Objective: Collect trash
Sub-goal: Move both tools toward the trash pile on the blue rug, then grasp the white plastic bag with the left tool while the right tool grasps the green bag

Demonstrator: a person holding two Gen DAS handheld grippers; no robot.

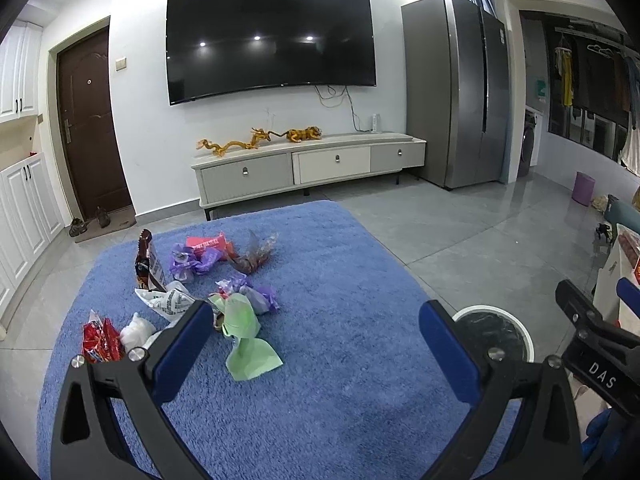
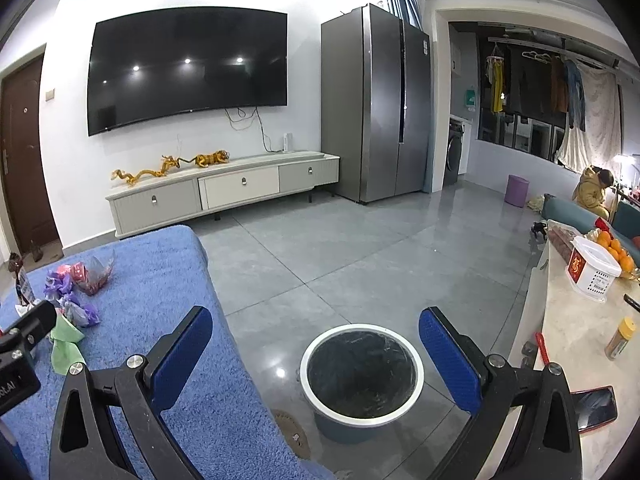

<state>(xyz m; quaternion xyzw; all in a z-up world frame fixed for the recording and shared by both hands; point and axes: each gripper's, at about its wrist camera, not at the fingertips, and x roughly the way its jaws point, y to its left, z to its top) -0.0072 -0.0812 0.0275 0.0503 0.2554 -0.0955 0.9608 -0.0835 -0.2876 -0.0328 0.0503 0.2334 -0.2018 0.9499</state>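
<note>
Several pieces of trash lie on a blue rug: a green wrapper, purple wrappers, a red packet, a brown snack bag and a clear brown wrapper. My left gripper is open and empty above the rug, just right of the green wrapper. A round trash bin with a white rim and dark liner stands on the floor right of the rug; it also shows in the left wrist view. My right gripper is open and empty above the bin.
A grey tiled floor lies beyond the rug. A TV cabinet, a wall TV and a fridge stand at the back. A counter with a box, oranges and a phone is at the right.
</note>
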